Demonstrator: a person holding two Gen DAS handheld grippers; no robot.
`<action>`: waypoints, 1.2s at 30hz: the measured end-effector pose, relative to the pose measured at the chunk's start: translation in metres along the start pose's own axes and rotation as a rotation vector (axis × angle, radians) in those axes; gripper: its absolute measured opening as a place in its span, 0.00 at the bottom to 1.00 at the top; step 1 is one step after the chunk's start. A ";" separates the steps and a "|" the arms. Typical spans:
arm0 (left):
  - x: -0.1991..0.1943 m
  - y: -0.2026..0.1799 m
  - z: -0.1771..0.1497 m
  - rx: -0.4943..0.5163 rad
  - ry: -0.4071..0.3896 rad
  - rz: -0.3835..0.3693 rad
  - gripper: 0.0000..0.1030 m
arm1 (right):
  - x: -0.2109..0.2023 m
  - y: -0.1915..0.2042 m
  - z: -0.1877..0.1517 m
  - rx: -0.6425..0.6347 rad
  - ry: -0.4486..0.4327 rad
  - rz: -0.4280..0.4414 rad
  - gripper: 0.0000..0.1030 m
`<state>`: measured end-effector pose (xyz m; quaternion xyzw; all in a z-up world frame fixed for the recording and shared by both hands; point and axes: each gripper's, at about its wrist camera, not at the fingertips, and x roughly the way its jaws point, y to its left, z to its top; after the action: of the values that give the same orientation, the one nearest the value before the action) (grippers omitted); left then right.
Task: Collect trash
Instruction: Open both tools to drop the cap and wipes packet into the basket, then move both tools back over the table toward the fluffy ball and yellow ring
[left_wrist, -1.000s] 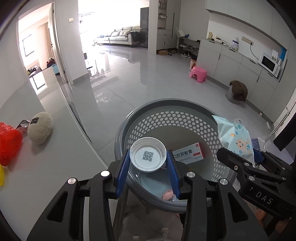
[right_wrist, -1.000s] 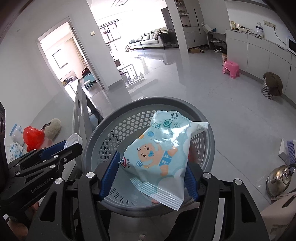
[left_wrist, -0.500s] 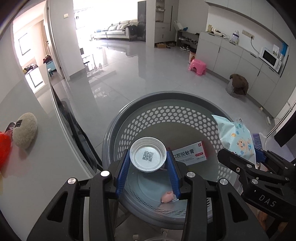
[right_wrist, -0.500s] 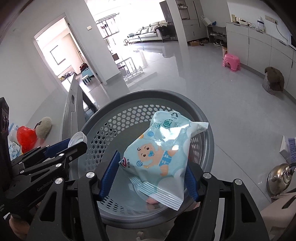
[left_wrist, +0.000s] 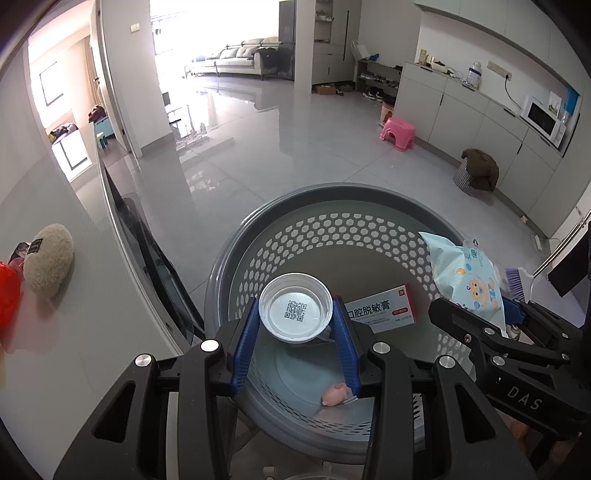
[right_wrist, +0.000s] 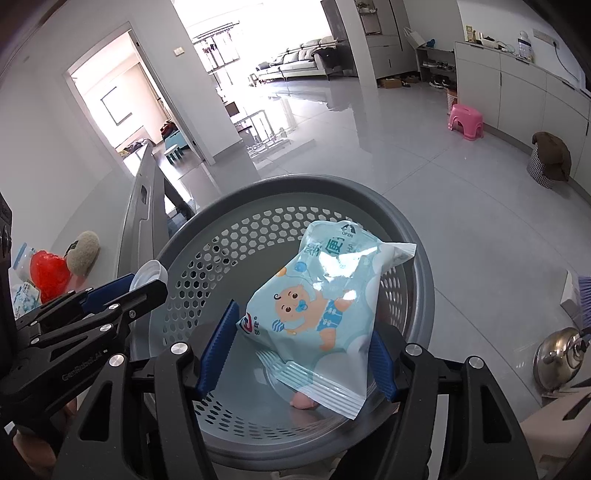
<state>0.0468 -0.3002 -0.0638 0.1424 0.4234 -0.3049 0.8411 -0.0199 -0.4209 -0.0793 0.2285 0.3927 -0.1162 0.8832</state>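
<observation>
The left gripper (left_wrist: 297, 325) pinches a round plastic lid (left_wrist: 295, 313) above the grey basket (left_wrist: 332, 192); the right gripper (right_wrist: 301, 345) pinches a wipes packet (right_wrist: 321, 306) over the same opening. Both items hang inside the rim line. Risk: the packet sits near the basket's right wall, so an off-centre release could drape it over the rim (right_wrist: 424, 280) onto the floor.

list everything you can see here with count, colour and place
basket: 1, grey, on floor under both tools
lid: 1, clear, in left tool
wipes pack: 1, light blue, in right tool
box: 1, white and red, in basket
small pink item: 1, basket bottom
plush ball: 1, beige, on table
red bag: 1, beside plush ball
stool: 1, pink, by cabinets
left tool: 1, black, blue pads
right tool: 1, black, blue pads
</observation>
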 end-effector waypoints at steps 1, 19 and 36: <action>0.000 0.000 0.000 -0.003 -0.002 0.001 0.39 | 0.000 0.001 0.000 0.000 -0.002 0.001 0.61; -0.006 -0.001 -0.002 -0.022 -0.014 -0.003 0.56 | -0.012 -0.013 0.000 0.022 -0.043 0.019 0.78; -0.032 0.005 -0.009 -0.034 -0.073 0.011 0.77 | -0.035 -0.008 -0.004 0.037 -0.074 0.016 0.78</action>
<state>0.0300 -0.2793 -0.0438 0.1192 0.3969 -0.2982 0.8599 -0.0491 -0.4247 -0.0580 0.2434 0.3557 -0.1247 0.8937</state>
